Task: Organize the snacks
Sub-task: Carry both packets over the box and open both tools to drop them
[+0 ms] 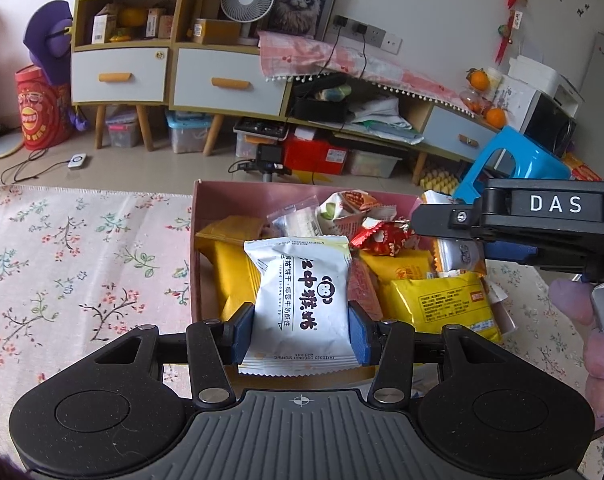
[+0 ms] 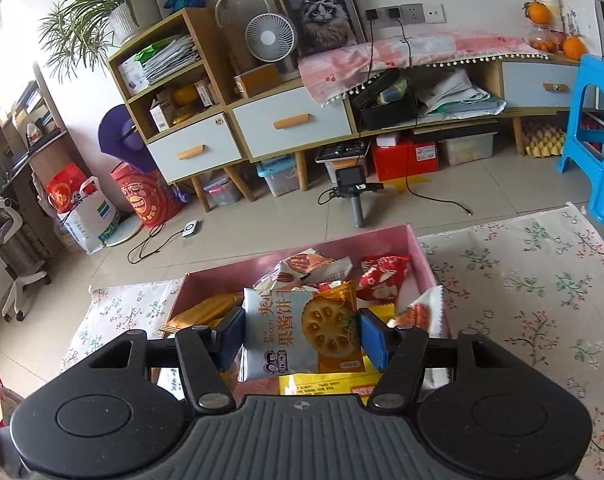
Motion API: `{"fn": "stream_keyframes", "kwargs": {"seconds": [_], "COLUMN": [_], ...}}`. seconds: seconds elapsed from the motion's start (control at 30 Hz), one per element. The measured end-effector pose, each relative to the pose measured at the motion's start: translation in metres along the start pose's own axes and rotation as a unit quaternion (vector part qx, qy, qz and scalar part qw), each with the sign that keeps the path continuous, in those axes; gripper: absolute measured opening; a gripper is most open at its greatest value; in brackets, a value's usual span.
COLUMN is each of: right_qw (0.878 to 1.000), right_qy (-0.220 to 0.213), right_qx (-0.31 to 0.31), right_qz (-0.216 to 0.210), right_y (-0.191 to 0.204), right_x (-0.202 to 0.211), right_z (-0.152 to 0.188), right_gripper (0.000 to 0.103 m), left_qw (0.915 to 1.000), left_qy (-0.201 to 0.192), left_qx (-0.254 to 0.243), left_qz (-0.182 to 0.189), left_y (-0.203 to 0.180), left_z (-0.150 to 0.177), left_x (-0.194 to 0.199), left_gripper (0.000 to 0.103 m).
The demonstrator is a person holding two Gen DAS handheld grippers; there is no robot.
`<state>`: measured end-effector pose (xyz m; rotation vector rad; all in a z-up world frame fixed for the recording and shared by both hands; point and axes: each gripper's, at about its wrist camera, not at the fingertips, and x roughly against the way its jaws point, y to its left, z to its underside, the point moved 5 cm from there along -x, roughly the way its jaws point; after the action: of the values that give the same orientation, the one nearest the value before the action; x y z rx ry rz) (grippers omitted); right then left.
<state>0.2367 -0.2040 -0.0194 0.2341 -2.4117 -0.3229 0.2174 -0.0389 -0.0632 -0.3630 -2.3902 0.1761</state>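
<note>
**Two packets held over a pink snack box**

Left wrist view: the left hand-held gripper (image 1: 302, 332) is clamped on a white biscuit packet (image 1: 302, 300), its blue pads pressing the packet's two side edges. The packet's long axis runs straight ahead from the gripper, its far end reaching over the near part of the pink box (image 1: 197, 216). The box lies directly ahead and below, on a table spread with a floral cloth (image 1: 81, 260). Yellow packets (image 1: 446, 304) lie just right of the held packet, and a red wrapper (image 1: 378, 236) sits further ahead. The right hand-held gripper (image 1: 442, 224) enters from the right, over the box's far right corner.

Right wrist view: the right hand-held gripper (image 2: 299, 338) grips a grey and orange biscuit packet (image 2: 302, 332) by its side edges, the packet standing upright between the pads. The pink box (image 2: 418, 248) is ahead and below, with loose snacks heaped in it; a red wrapper (image 2: 382, 276) lies ahead to the right, and an orange-brown packet (image 2: 205, 312) to the left.

Both packets appear ready to be set down. The crowded heap below leaves little flat room, and the two grippers work close together over one box, so either could foul the other.
</note>
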Motion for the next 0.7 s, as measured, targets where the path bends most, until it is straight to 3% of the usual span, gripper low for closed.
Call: {"fn": "stream_keyframes", "kwargs": {"seconds": [0.2,0.27,0.43,0.7], "right_qw": [1.0,1.0,1.0,1.0], "right_qy": [0.0,-0.002,0.003,0.005], "right_qx": [-0.006,-0.013,-0.017,-0.012], "right_qz": [0.011,0.015,0.017,0.019], "right_y": [-0.003,-0.003,-0.004,-0.004], "right_x": [-0.006,-0.005,-0.003,0.005], "right_z": [0.0,0.001,0.002,0.005], "right_gripper": [0.058,0.073,0.078,0.082], "left_qw": [0.9999,0.9999,0.9999,0.9995], "left_qy": [-0.012,-0.009,-0.006,-0.001], "left_qx": [-0.01,-0.01,-0.015,-0.03], "left_qz": [-0.001,0.001,-0.002,-0.006], "left_y": [-0.001,-0.002,-0.004,-0.008], "left_z": [0.0,-0.001,0.001,0.003], "left_x": [-0.001,-0.001,-0.001,0.007], "left_gripper": [0.05,0.059,0.077,0.081]}}
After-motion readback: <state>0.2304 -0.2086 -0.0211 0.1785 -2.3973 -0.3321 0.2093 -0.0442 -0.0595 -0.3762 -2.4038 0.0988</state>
